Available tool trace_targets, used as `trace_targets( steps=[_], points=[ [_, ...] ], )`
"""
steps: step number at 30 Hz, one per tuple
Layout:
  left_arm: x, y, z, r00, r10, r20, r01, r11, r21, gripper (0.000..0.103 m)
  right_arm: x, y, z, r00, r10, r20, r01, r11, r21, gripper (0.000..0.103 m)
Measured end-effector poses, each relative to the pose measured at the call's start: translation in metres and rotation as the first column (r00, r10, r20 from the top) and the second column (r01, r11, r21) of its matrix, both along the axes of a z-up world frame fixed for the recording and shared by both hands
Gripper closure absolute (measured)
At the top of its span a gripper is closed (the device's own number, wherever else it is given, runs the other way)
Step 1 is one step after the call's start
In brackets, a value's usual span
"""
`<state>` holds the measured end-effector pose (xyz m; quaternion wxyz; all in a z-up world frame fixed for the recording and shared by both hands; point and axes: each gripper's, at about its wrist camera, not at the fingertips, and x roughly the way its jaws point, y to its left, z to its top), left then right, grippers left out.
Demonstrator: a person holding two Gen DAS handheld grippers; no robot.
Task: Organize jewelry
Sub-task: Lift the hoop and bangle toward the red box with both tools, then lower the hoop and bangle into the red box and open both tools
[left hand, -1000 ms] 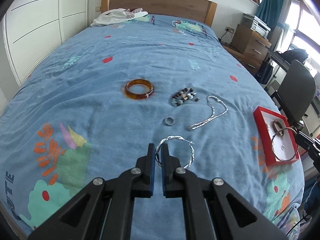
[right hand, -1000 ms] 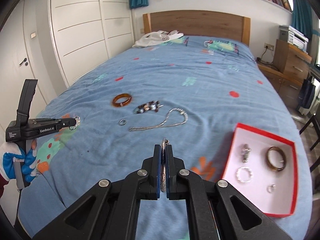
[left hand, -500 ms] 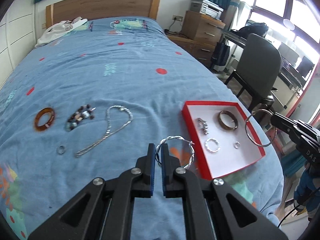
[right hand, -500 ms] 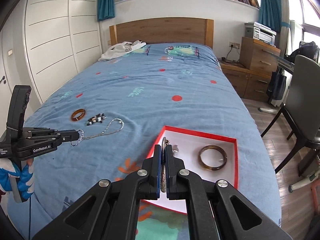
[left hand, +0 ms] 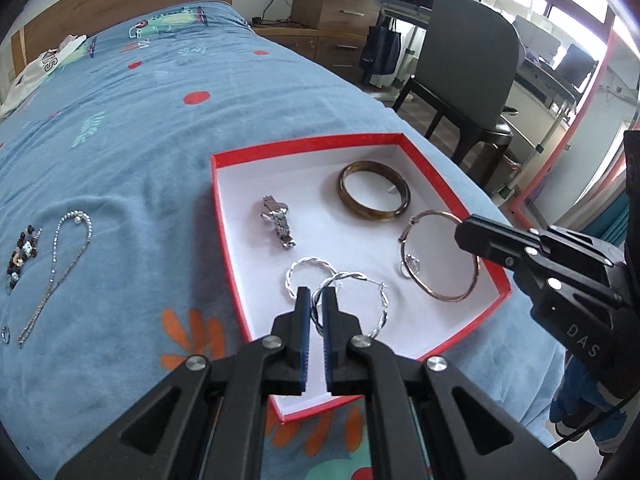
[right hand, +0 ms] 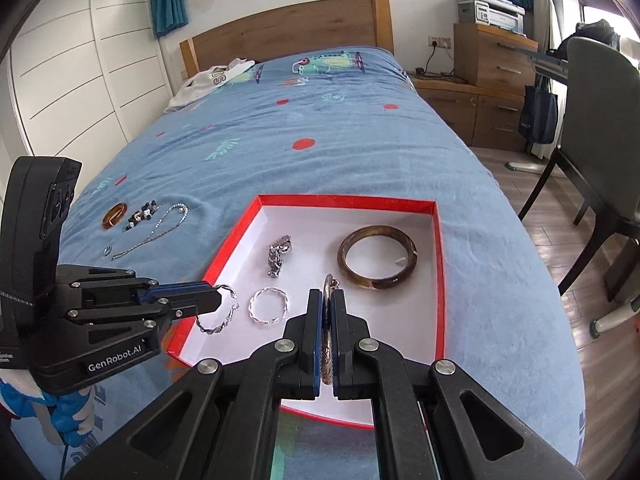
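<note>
Both grippers hover over the red-rimmed white-lined box (left hand: 452, 196): left gripper (left hand: 315, 300) clenching a twisted silver hoop (left hand: 374, 292) at 6 o'clock, right gripper (right hand: 327, 300) clenching a thin copper bangle (left hand: 420, 280) at 3 o'clock.

1. The left wrist view looks forward along the left claw (left hand: 314, 300), from the bed's foot corner, tilted down and close over the red box (left hand: 224, 216), facing the headboard and the desk chair (left hand: 464, 64)
2. The right wrist view looks along the right claw (right hand: 327, 304), close above the red box (right hand: 439, 264), facing straight up the bed (right hand: 320, 128) toward the headboard
3. Both views share the box's contents, the jewelry lying on the blue cover, and each shows the other claw entering from the side
</note>
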<state>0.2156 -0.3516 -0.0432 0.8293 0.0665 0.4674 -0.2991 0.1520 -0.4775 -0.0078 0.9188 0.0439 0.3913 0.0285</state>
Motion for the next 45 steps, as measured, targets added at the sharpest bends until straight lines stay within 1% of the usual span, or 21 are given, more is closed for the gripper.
trace_targets(
  steps=[8,15,19,24,30,32,34,35,37,38,39,45],
  points=[
    [0.007,-0.012,-0.022,1.0,0.003,-0.026,-0.001,0.999,0.044,0.098,0.002,-0.03,-0.021,0.998,-0.059,-0.025,0.06,0.997,0.039,0.099],
    [0.005,-0.018,-0.037,1.0,0.007,-0.023,-0.005,0.997,0.08,0.098,0.002,-0.034,-0.041,0.996,-0.053,-0.074,0.057,0.997,0.051,0.099],
    [0.0,-0.02,-0.039,1.0,0.012,-0.002,-0.012,0.995,0.096,0.098,0.002,-0.028,-0.046,0.995,-0.034,-0.099,0.037,0.999,0.029,0.099],
    [-0.003,-0.021,-0.041,1.0,0.021,0.023,-0.024,0.993,0.112,0.097,0.001,-0.022,-0.051,0.993,-0.016,-0.119,0.013,0.999,-0.03,0.098],
    [-0.003,-0.022,-0.043,0.999,0.014,0.034,-0.019,0.992,0.125,0.096,0.0,-0.022,-0.052,0.991,-0.01,-0.133,0.003,0.999,-0.054,0.098],
    [-0.003,-0.022,-0.042,1.0,0.016,0.025,-0.019,0.993,0.118,0.094,0.0,-0.022,-0.051,0.991,-0.013,-0.134,0.006,0.999,-0.051,0.097],
    [-0.004,-0.024,-0.04,1.0,0.011,0.021,-0.013,0.994,0.11,0.089,0.001,-0.023,-0.05,0.991,-0.017,-0.132,0.011,0.999,-0.045,0.096],
    [-0.004,-0.024,-0.039,1.0,0.009,0.022,-0.011,0.994,0.109,0.086,0.001,-0.024,-0.049,0.991,-0.018,-0.131,0.013,0.999,-0.04,0.093],
    [-0.006,-0.024,-0.036,1.0,0.007,0.024,-0.009,0.995,0.103,0.075,-0.001,-0.023,-0.046,0.992,-0.021,-0.121,0.016,0.999,-0.04,0.084],
    [-0.007,-0.025,-0.035,1.0,0.004,0.021,-0.006,0.995,0.097,0.073,-0.002,-0.022,-0.044,0.993,-0.023,-0.116,0.018,0.999,-0.044,0.076],
    [-0.008,-0.025,-0.034,1.0,0.002,0.021,-0.004,0.995,0.095,0.072,-0.004,-0.022,-0.042,0.993,-0.026,-0.111,0.021,0.999,-0.045,0.073],
    [-0.013,-0.023,-0.026,1.0,-0.001,0.027,-0.001,0.996,0.086,0.069,-0.015,-0.028,-0.029,0.994,-0.06,-0.087,0.057,0.998,-0.03,0.073]
  ],
)
